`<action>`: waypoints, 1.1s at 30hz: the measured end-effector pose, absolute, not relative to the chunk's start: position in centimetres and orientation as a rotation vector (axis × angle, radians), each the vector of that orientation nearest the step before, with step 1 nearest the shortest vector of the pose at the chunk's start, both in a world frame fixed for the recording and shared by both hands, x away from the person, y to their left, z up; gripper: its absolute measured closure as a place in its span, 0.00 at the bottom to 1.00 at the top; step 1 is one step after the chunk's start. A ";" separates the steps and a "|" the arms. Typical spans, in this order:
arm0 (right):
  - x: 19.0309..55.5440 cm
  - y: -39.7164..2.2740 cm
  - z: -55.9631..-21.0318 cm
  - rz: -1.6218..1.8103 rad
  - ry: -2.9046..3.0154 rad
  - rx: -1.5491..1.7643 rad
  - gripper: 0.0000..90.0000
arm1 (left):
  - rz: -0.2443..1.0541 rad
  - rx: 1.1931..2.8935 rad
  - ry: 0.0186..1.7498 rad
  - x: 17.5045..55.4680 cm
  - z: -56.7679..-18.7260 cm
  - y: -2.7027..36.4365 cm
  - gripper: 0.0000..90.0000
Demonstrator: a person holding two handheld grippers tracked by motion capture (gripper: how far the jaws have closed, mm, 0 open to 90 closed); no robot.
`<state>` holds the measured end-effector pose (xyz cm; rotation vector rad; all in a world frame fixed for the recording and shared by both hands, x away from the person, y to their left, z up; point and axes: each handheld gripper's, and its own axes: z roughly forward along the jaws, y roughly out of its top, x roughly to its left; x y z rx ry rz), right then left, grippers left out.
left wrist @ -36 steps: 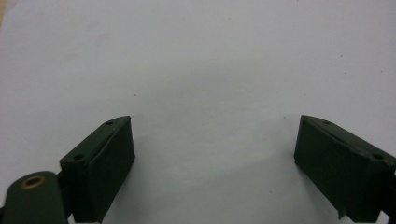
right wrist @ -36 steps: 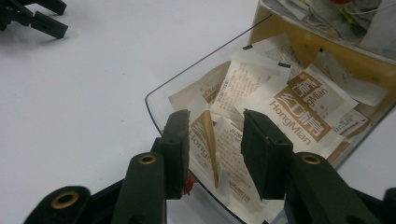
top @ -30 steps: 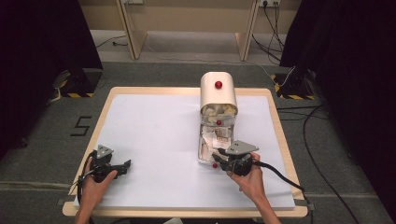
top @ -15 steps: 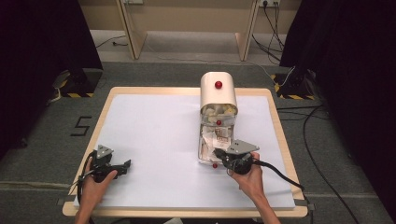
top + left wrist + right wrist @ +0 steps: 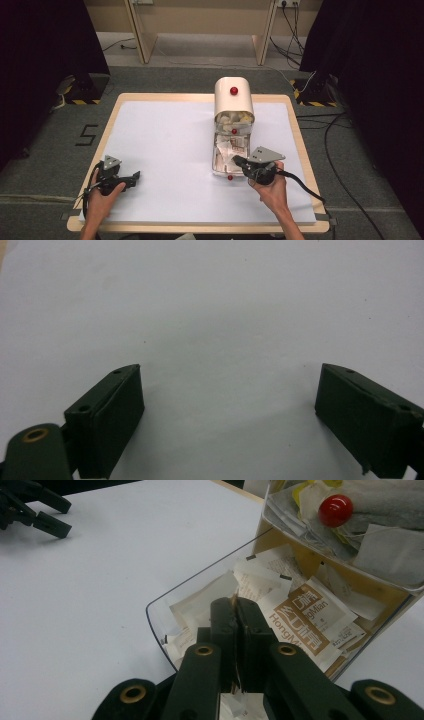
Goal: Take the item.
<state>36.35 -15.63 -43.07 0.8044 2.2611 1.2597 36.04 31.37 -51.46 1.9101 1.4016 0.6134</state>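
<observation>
R gripper (image 5: 236, 611) fingers pinching sachet (image 5: 233, 599)

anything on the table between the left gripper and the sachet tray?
Nothing: bare white table between the left gripper and the sachet tray, per the high view.

Wide bare tabletop (image 5: 170, 140) is left open across the left and middle, so passage there is unhindered. The only obstacle stands right of centre: a rounded cream dispenser (image 5: 233, 99) with a clear tray (image 5: 220, 167) pulled out toward the near edge and packed with paper sachets (image 5: 300, 615). The right tool (image 5: 235, 161) is lodged in that tray, its jaws pressed together on a sachet edge. The left tool (image 5: 134, 177) is held well apart, near the front-left corner, jaws spread over bare surface.
</observation>
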 end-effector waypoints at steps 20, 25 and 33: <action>36.0 -18.0 -41.2 1.287 2.189 0.835 0.97 | 0.614 1.910 1.401 36.0 -51.5 31.4 0.13; 35.8 -18.8 -41.0 1.291 2.170 0.848 0.97 | 0.613 1.910 1.401 36.0 -51.5 31.4 0.13; 35.7 -19.8 -40.7 1.292 2.148 0.869 0.97 | 0.614 1.908 1.402 36.0 -51.5 31.4 0.13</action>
